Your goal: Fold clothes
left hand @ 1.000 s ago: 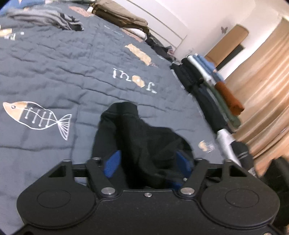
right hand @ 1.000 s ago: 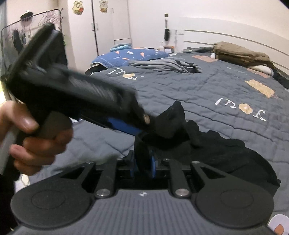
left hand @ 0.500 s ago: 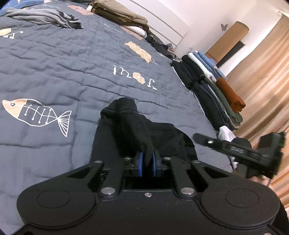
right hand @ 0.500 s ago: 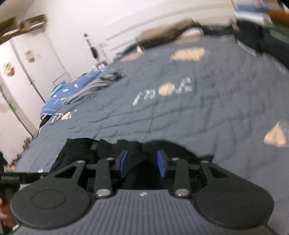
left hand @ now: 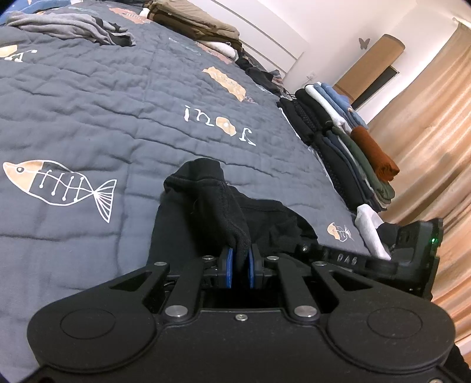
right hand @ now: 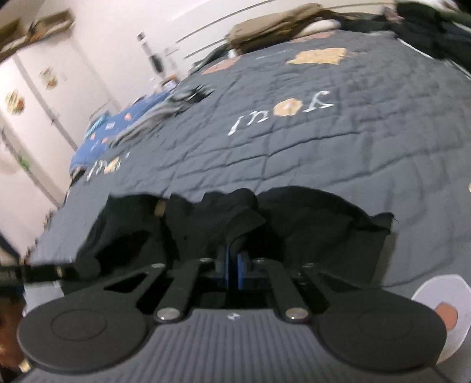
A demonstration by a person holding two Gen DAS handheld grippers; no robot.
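Note:
A black garment (left hand: 206, 206) lies crumpled at the near edge of a grey quilted bedspread (left hand: 103, 103). My left gripper (left hand: 239, 266) is shut on a raised fold of it, which stands up between the blue pads. In the right wrist view the same black garment (right hand: 309, 218) spreads across the foreground, and my right gripper (right hand: 233, 269) is shut on another bunched fold of it. The right gripper's body (left hand: 382, 259) shows at the right of the left wrist view, close beside the left one.
Folded clothes (left hand: 347, 141) are stacked in a row along the bed's right edge. A grey garment (left hand: 67, 26) and a tan pile (left hand: 191, 20) lie at the far end. A blue pillow (right hand: 117, 129) sits far left. Curtains (left hand: 435, 132) hang on the right.
The left gripper closed on the black fold and stayed put. The right gripper let go, swung over and rolled to the garment's other side, then closed on a new fold.

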